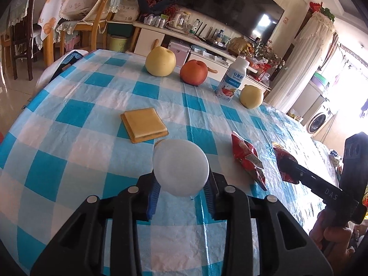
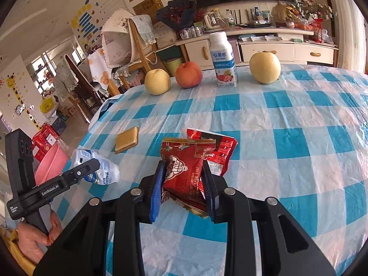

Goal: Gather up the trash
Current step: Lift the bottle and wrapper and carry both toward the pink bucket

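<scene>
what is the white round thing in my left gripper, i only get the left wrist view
Observer: It is the base of a crumpled clear plastic bottle with a blue-printed label, held sideways in the left gripper.
Operator: is the right gripper actually holding that red wrapper or just beside it
Observer: Holding it. The right gripper has a finger pressed on each side of the dark red wrapper.
Operator: any bin nearby
Observer: A pink basin sits past the table edge, just behind the bottle. I cannot tell whether it is meant for trash.
</scene>
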A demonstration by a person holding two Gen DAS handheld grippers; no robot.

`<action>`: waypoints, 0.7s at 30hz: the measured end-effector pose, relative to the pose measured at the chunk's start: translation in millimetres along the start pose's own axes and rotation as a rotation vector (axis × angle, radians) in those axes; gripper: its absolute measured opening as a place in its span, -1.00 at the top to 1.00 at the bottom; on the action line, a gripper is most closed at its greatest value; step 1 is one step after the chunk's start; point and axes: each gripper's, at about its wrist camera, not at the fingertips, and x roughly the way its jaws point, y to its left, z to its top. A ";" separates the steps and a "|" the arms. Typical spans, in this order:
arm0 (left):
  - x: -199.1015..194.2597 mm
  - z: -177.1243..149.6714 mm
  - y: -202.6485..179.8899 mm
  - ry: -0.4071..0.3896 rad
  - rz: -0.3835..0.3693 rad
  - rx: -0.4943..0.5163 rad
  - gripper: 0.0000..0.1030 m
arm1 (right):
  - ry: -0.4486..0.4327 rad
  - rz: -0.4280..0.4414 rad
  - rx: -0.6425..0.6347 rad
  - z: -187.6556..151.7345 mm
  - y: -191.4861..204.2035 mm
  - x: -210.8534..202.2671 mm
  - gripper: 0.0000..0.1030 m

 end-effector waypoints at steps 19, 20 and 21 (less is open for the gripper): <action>-59.5 21.5 54.8 -0.138 -0.009 -0.088 0.33 | 0.033 0.058 -0.088 0.1 87.9 20.0 0.37; -63.3 22.0 57.8 -0.146 -0.011 -0.094 0.32 | 0.037 0.066 -0.091 0.5 92.2 21.6 0.37; -66.9 23.0 61.7 -0.154 -0.014 -0.103 0.32 | 0.041 0.077 -0.093 1.2 98.1 23.8 0.37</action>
